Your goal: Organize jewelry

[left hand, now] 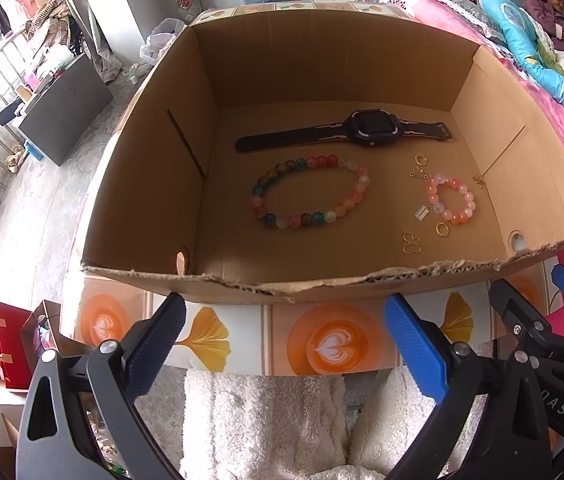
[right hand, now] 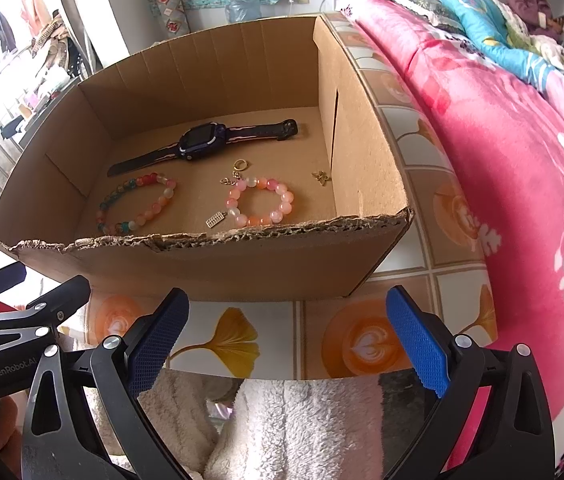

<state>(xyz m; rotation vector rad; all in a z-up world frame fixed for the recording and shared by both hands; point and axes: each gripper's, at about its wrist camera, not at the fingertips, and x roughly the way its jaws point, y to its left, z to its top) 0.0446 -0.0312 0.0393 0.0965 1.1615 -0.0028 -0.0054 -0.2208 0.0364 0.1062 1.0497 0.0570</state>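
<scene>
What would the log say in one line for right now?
left tool: open, empty | right tool: open, empty | both outside cardboard box | inside: smartwatch, multicolour bead bracelet, pink bead bracelet, small gold charms

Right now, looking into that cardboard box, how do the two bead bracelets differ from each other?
The multicoloured bracelet is the larger loop, stretched into an oval; the pink bracelet is a smaller, rounder ring. The multicoloured bracelet mixes teal, amber, red and pale beads, while the pink bracelet stays pink, white and orange. Small gold charms lie around the pink bracelet, none by the multicoloured one. Both lie flat on the box floor, untouched.
</scene>
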